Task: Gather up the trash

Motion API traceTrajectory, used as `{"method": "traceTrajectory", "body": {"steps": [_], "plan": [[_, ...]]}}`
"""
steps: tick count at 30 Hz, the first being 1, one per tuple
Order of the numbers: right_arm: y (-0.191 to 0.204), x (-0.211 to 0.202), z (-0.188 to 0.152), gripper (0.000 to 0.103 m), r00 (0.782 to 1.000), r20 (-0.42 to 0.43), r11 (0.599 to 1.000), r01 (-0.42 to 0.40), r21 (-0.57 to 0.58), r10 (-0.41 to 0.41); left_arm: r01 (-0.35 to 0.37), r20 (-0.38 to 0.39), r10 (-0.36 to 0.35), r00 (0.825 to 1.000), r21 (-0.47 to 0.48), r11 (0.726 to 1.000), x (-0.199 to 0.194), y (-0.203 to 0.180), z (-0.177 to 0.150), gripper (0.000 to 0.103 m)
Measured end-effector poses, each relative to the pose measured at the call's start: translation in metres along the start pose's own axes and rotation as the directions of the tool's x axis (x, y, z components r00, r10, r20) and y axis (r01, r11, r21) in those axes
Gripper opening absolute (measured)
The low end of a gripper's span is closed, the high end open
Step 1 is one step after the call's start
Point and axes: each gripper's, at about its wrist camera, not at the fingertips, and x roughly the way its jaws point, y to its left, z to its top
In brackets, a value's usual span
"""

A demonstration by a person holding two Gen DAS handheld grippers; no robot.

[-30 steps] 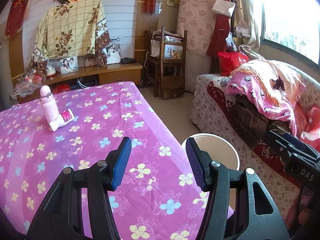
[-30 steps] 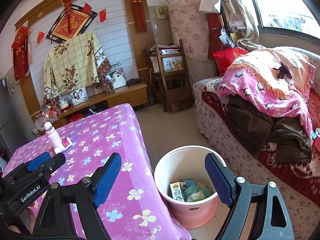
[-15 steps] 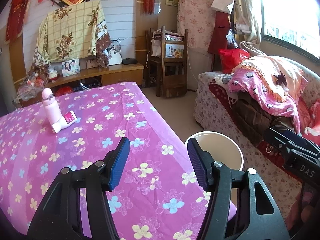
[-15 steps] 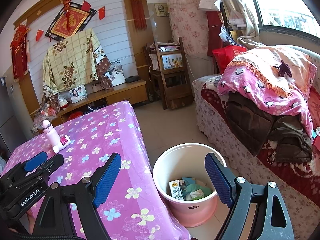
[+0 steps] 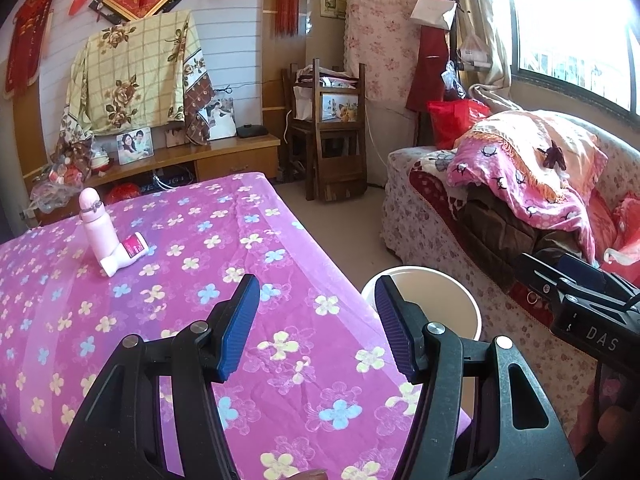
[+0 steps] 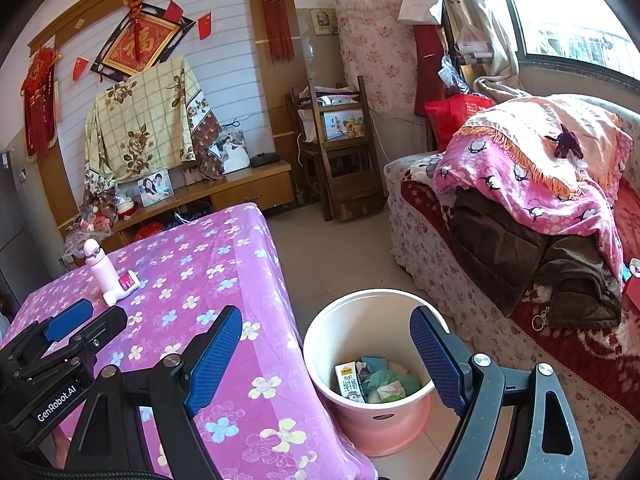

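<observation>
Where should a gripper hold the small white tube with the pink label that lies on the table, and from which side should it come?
Grip the tube across its pink-labelled middle, coming from above. It lies flat on the table, one end close against the upright pink bottle, so its long sides look free.

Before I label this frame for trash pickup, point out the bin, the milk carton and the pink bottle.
bin (image 6: 320,332): right wrist view, on its white rim's left side.
milk carton (image 6: 349,382): right wrist view, on its printed front face inside the bin.
pink bottle (image 5: 97,227): left wrist view, on the upright body.
</observation>
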Motion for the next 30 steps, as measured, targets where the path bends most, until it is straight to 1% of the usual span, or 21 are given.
{"method": "traceTrajectory", "body": {"steps": [8, 30], "plan": [[0.0009, 0.0002, -0.0002, 0.084, 1.000, -0.002, 1.000, -0.004, 0.000, 0.004, 0.019, -0.009, -0.019, 1.000, -0.004, 1.000, 0.0013, -0.0009, -0.0004, 0.059], [0.0035, 0.0020, -0.0040, 0.085, 1.000, -0.013, 1.000, -0.008, -0.004, 0.008, 0.025, -0.020, -0.026, 0.999, -0.008, 1.000, 0.0037, 0.0031, -0.0038, 0.059]]}}
